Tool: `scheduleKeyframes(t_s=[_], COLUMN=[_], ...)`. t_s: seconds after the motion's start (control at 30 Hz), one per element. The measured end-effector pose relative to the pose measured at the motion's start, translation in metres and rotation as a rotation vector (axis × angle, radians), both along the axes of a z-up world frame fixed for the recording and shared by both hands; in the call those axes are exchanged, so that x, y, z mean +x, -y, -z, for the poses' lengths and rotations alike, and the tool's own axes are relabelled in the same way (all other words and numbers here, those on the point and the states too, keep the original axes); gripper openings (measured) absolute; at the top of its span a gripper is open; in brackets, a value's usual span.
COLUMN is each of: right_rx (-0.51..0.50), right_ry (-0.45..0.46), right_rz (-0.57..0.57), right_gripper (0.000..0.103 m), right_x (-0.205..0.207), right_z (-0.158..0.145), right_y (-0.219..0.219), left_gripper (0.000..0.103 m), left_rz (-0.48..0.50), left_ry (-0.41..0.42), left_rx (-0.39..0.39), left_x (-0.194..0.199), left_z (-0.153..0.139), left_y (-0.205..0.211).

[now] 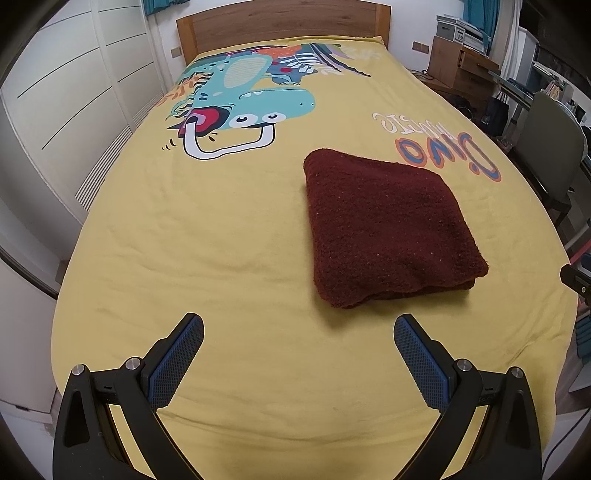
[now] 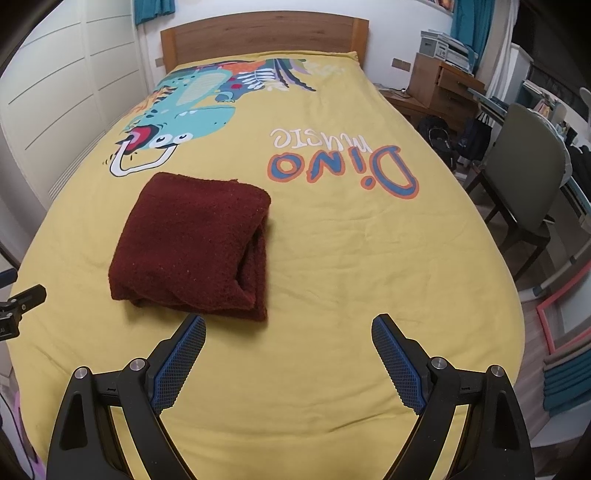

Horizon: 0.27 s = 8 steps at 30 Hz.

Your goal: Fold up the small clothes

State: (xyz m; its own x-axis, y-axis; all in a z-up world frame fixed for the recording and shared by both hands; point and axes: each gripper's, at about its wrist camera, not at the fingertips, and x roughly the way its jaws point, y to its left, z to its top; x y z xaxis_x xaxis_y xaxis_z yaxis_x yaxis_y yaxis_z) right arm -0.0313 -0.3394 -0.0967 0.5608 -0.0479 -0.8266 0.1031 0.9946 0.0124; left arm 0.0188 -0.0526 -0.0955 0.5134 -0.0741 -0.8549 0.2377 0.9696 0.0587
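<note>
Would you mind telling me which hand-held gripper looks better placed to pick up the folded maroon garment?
Probably right: its open hand-held gripper has a tip almost at the folded maroon garment's near edge. The left hand-held gripper, also open, sits further back.

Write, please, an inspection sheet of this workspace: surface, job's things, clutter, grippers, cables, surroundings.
Surface: yellow bedspread with a dinosaur print, lightly wrinkled.
Job's things: one dark red garment, folded into a thick square, lying flat.
Clutter: nothing seen on the bed.
Grippers: left gripper open, empty, short of the garment; right gripper open, empty, beside its near corner.
Cables: nothing seen.
Surroundings: wooden headboard, white wardrobe on the left, grey chair and wooden desk on the right.
</note>
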Motion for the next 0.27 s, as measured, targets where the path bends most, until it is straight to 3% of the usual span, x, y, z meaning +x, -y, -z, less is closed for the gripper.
scheduleKeyframes(t_s=[0.27], right_rx=[0.003], right_ry=[-0.007], right_rz=[0.001], right_gripper=[0.092], right_x=[-0.0005], right_z=[0.0036], right_y=[0.0002], left_gripper=[0.102], left_rz=[-0.001], left_ry=[-0.001], left_rx=[0.003], left_x=[0.0007], left_z=[0.0005], left_y=[-0.0008])
